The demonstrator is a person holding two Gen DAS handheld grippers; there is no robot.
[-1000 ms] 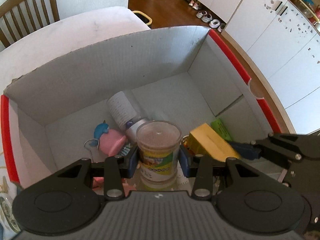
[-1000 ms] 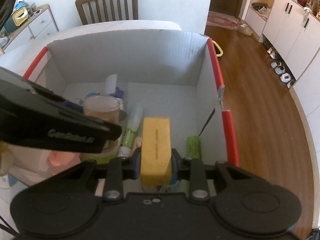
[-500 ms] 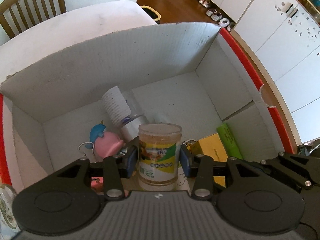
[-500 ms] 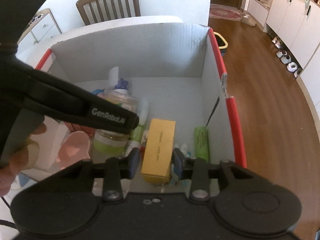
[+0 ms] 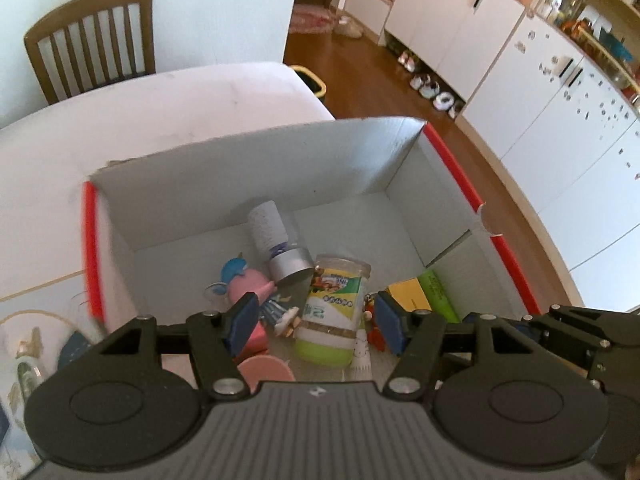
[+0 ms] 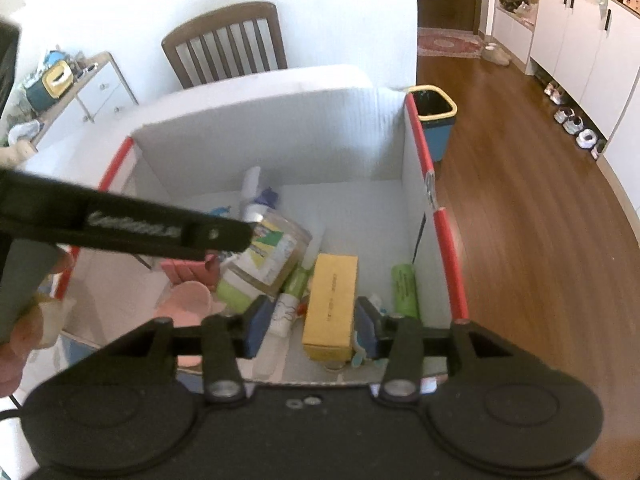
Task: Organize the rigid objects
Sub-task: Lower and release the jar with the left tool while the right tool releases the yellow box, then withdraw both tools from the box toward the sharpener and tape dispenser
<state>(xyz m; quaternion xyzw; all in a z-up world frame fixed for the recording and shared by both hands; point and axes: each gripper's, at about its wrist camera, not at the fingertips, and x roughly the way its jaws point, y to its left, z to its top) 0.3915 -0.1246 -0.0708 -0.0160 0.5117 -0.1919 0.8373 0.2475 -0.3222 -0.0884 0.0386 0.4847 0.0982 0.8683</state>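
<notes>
A white cardboard box (image 5: 240, 176) with red-taped edges holds the objects. The clear jar (image 5: 334, 314) with a green and yellow label lies tilted inside it, also in the right wrist view (image 6: 266, 258). The yellow box (image 6: 332, 304) lies on the box floor beside a green tube (image 6: 405, 290). My left gripper (image 5: 314, 326) is open above the jar, holding nothing. My right gripper (image 6: 310, 326) is open above the yellow box, holding nothing.
A white bottle with a silver cap (image 5: 276, 246), a pink and blue toy (image 5: 244, 284) and a pink cup (image 6: 186, 304) also lie in the box. A wooden chair (image 5: 90, 40) stands behind the white table (image 5: 160, 116). A blue bin (image 6: 434, 120) stands on the wood floor.
Both grippers opened and let go: the jar now lies tilted in the box and the yellow box lies on the box floor. Both grippers have drawn back and up.
</notes>
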